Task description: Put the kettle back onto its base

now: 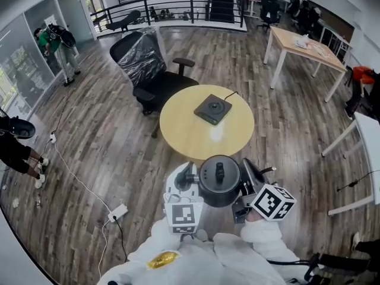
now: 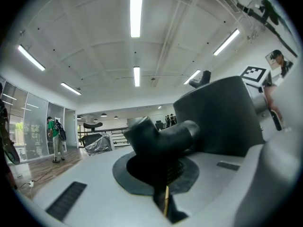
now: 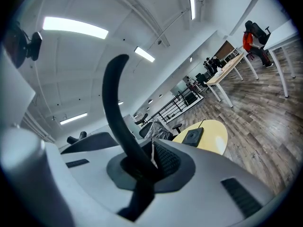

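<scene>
A black kettle [image 1: 219,180] hangs in the air between my two grippers, just short of the near edge of a round yellow table [image 1: 184,132]. Its flat dark base [image 1: 212,108] lies on that table, with a cord running off the far side. My left gripper [image 1: 189,180] is shut on the kettle's spout [image 2: 161,136], and the kettle's body [image 2: 222,117] fills the right of the left gripper view. My right gripper [image 1: 246,183] is shut on the curved black handle [image 3: 113,103]. The right gripper view shows the base [image 3: 193,136] ahead on the table [image 3: 215,138].
A black office chair [image 1: 145,64] wrapped in plastic stands behind the table at the left. A white power strip [image 1: 117,212] and its cable lie on the wood floor at the left. A wooden desk [image 1: 303,46] is at the back right, and a person [image 1: 56,46] stands far left.
</scene>
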Action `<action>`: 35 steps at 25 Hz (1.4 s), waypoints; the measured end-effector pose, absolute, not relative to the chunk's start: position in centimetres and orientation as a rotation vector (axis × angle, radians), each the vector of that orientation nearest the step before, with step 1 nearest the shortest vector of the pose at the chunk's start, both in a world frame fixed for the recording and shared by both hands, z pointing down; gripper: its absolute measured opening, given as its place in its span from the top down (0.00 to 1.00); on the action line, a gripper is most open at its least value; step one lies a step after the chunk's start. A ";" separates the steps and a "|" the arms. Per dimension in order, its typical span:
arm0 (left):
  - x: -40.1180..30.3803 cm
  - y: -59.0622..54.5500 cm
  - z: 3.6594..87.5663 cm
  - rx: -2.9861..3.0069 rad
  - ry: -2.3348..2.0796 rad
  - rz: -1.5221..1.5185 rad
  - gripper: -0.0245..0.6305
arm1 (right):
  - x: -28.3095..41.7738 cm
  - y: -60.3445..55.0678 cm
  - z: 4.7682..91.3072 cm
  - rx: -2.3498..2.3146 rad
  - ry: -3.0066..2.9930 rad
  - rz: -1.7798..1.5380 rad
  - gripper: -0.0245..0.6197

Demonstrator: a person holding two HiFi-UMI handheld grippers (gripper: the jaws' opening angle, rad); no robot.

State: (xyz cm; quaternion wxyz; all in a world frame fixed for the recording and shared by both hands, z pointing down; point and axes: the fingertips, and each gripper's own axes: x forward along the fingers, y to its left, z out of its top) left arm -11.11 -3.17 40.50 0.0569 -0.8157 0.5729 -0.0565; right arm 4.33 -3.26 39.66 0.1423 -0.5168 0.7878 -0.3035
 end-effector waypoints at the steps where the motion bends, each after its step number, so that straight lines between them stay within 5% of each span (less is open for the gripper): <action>1: -11.1 -3.6 40.5 -2.477 1.735 -0.170 0.96 | 4.3 -3.6 39.7 -1.498 2.269 -0.877 0.93; 35: -10.6 -19.8 41.6 -2.463 1.763 -0.203 0.96 | 4.8 -20.2 41.1 -1.478 2.277 -0.916 0.93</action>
